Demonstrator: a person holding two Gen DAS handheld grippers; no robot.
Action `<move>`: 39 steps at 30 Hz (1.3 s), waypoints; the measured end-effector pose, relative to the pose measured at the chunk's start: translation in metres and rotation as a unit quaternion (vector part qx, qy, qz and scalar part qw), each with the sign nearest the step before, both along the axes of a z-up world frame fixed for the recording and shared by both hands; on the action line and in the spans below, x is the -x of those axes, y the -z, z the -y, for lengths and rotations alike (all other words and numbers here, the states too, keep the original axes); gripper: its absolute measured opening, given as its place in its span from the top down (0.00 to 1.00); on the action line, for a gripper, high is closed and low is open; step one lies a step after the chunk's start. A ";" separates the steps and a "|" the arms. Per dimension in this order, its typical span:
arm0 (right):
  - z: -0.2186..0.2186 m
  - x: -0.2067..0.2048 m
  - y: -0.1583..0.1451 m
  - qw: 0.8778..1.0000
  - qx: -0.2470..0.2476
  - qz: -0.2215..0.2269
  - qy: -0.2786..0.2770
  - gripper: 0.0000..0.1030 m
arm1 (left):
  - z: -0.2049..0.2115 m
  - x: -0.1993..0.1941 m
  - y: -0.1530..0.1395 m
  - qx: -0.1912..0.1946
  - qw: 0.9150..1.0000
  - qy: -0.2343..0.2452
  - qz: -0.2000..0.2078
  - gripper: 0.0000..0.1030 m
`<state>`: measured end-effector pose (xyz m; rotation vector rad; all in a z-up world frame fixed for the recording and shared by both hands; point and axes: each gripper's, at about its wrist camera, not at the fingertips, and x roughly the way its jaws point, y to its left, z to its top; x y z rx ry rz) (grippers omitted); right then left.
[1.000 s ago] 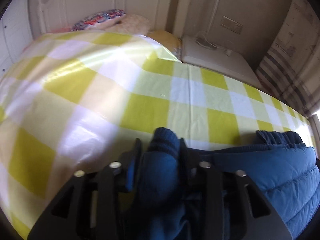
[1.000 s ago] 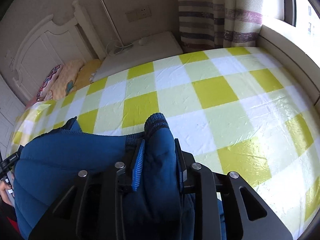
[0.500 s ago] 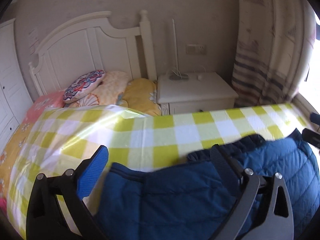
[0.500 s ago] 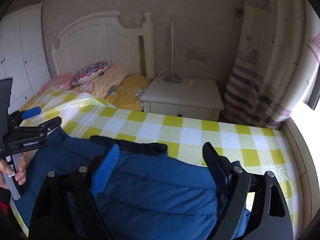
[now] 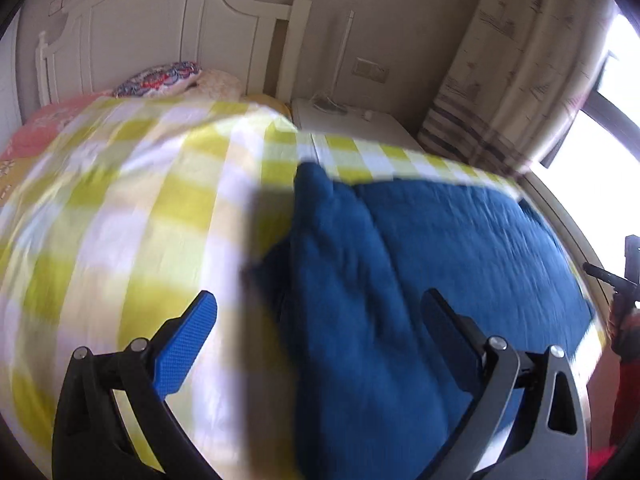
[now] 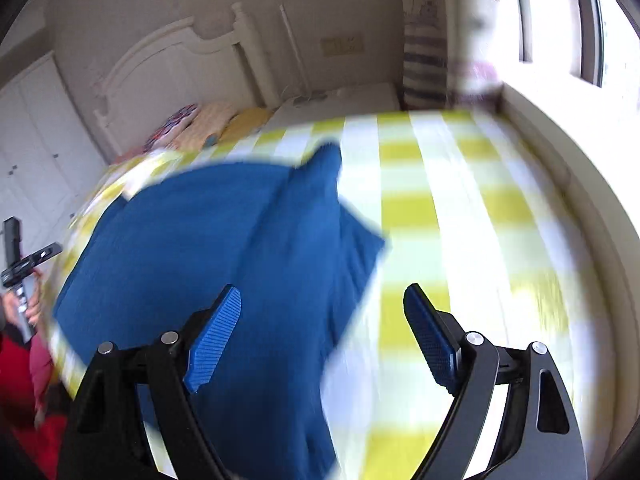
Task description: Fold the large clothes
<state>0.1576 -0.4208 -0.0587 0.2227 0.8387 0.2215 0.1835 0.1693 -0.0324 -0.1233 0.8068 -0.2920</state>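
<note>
The blue padded jacket (image 5: pixel 420 280) lies spread flat on the yellow-checked bed (image 5: pixel 132 216), evidently laid out for folding, so the left gripper (image 5: pixel 320 320) hangs with jaws spread and empty while the right gripper (image 6: pixel 322 320) has empty jaws opening.

blue padded jacket (image 6: pixel 208 240) flat on yellow-checked bedspread (image 6: pixel 460 240), right gripper (image 6: pixel 322 332) jaws opening, empty above it

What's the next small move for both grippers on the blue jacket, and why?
Probably bring both down onto the near edge of the jacket for a fresh grip. The left gripper is open and empty; the right gripper is opening with nothing pinched. The jacket lies loose on the checked sheet.
</note>
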 end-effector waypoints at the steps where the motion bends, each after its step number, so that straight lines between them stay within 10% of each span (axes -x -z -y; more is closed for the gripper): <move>1: 0.004 0.021 0.009 1.000 -0.006 -0.008 -0.008 0.21 | -0.003 0.015 0.007 0.001 1.000 0.009 -0.008 0.03; 7: -0.009 0.066 0.040 0.998 -0.050 0.000 -0.041 0.21 | 0.018 0.049 0.053 0.003 0.999 0.040 -0.025 0.02; 9: -0.023 0.058 0.038 0.996 -0.056 0.023 -0.059 0.37 | 0.019 0.039 0.062 0.042 0.998 0.040 -0.035 0.02; 13: -0.046 0.054 0.034 0.997 -0.044 0.037 -0.060 0.62 | 0.019 0.043 0.068 0.124 0.990 0.035 -0.051 0.50; 18: -0.045 0.092 0.031 0.997 -0.047 0.037 -0.053 0.69 | 0.016 0.082 0.062 0.116 0.991 0.045 -0.049 0.62; 24: -0.044 0.150 0.031 0.996 -0.063 0.010 -0.062 0.65 | 0.016 0.132 0.052 0.067 0.994 0.054 -0.060 0.47; 29: -0.035 0.140 -0.035 0.998 0.001 0.064 -0.020 0.59 | 0.024 0.137 -0.025 -0.081 0.993 -0.025 0.084 0.02; 31: -0.048 0.122 -0.075 0.992 0.022 0.123 -0.021 0.55 | 0.039 0.124 -0.071 -0.075 0.986 -0.028 0.145 0.03; 33: -0.072 0.092 -0.113 0.983 0.026 0.180 -0.010 0.05 | 0.064 0.104 -0.104 -0.067 0.983 -0.039 0.164 0.02; 39: -0.193 -0.012 -0.126 0.971 0.123 0.198 -0.053 0.10 | 0.171 0.003 -0.103 -0.115 0.986 -0.034 0.117 0.02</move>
